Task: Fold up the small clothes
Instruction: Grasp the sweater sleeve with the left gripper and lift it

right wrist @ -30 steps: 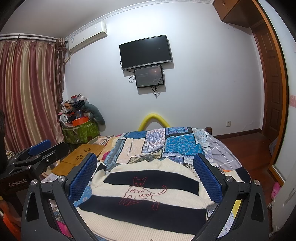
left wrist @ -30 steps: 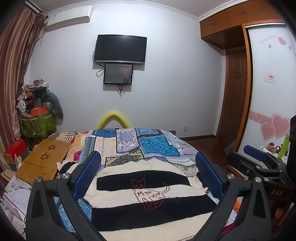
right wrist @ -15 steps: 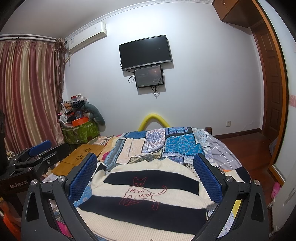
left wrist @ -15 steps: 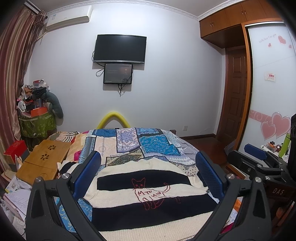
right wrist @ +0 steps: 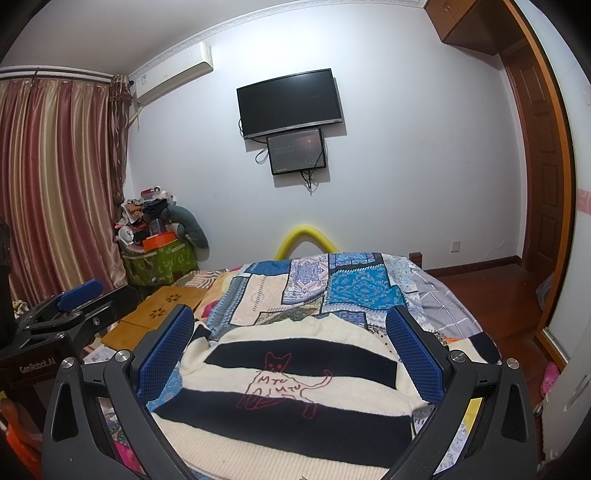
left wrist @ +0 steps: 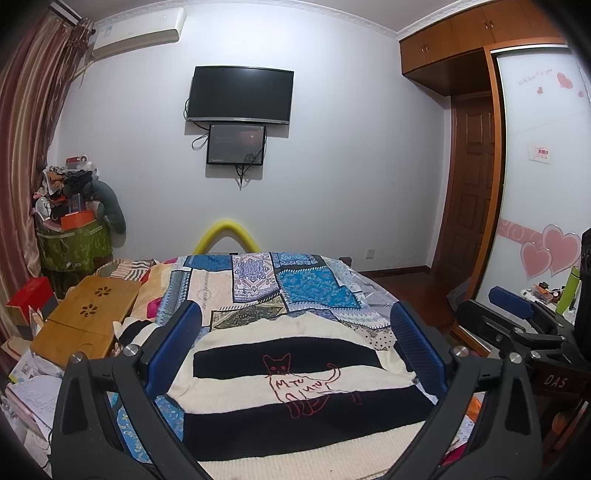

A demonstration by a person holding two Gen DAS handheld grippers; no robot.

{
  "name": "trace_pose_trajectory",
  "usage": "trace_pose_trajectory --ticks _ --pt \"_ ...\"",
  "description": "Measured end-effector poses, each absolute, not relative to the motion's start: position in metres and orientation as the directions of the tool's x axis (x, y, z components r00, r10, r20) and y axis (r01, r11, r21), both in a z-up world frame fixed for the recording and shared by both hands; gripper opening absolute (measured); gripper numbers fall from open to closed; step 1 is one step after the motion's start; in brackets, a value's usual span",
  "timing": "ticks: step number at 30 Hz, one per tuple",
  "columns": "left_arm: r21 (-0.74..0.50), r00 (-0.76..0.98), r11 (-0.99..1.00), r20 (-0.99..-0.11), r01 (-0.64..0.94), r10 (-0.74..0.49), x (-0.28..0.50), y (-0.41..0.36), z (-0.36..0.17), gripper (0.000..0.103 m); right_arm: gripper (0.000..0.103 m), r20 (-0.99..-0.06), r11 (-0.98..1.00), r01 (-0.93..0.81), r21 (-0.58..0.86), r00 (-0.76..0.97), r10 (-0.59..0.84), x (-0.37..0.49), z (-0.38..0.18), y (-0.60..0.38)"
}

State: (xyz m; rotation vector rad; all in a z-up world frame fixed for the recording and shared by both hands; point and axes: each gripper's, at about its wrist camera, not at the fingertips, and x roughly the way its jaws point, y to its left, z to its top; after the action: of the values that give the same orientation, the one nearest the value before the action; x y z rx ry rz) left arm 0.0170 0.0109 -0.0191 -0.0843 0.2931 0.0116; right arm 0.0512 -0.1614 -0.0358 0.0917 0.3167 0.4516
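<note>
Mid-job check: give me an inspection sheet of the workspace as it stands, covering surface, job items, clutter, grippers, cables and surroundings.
Surface: bed with a patchwork quilt, its pattern busy.
Job's things: striped sweater with a red cat outline lies spread flat on the quilt, not yet folded.
Clutter: wooden lap tray on the bed's left side; papers beside it; piled basket in the corner.
Grippers: left gripper open, holding nothing, framing the sweater; right gripper open, likewise empty.
Cables: cords hang from the wall screens; none seen on the bed.
Surroundings: television, air conditioner, curtain, wooden door.
</note>
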Motion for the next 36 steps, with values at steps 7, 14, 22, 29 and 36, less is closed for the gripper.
trace_pose_trajectory --ticks 7,14,22,29,36 --pt "-0.098 0.945 0.994 -0.326 -0.05 0.015 0.041 0.034 -0.023 0.103 0.103 -0.289 0.907 -0.402 0.13 0.859 0.422 0.067 -0.038 -0.158" --pt "-0.113 0.892 0.984 -0.445 -0.141 0.076 0.086 0.08 -0.057 0.103 0.103 -0.333 0.921 -0.375 0.108 0.859 0.389 0.09 -0.049 -0.154" --pt "-0.163 0.749 0.94 -0.65 -0.3 0.127 0.15 0.166 -0.12 0.103 0.103 -0.432 0.941 -0.325 0.098 0.838 0.334 0.136 -0.071 -0.153" --pt "-0.147 0.626 0.901 -0.764 -0.407 0.158 0.192 0.229 -0.178 0.103 0.103 -0.519 0.937 -0.327 0.122 0.784 0.341 0.172 -0.089 -0.153" --pt "-0.182 0.503 0.838 -0.856 -0.515 0.123 0.227 0.285 -0.24 0.086 0.1 -0.601 0.924 -0.354 0.145 0.71 0.367 0.205 -0.113 -0.148"
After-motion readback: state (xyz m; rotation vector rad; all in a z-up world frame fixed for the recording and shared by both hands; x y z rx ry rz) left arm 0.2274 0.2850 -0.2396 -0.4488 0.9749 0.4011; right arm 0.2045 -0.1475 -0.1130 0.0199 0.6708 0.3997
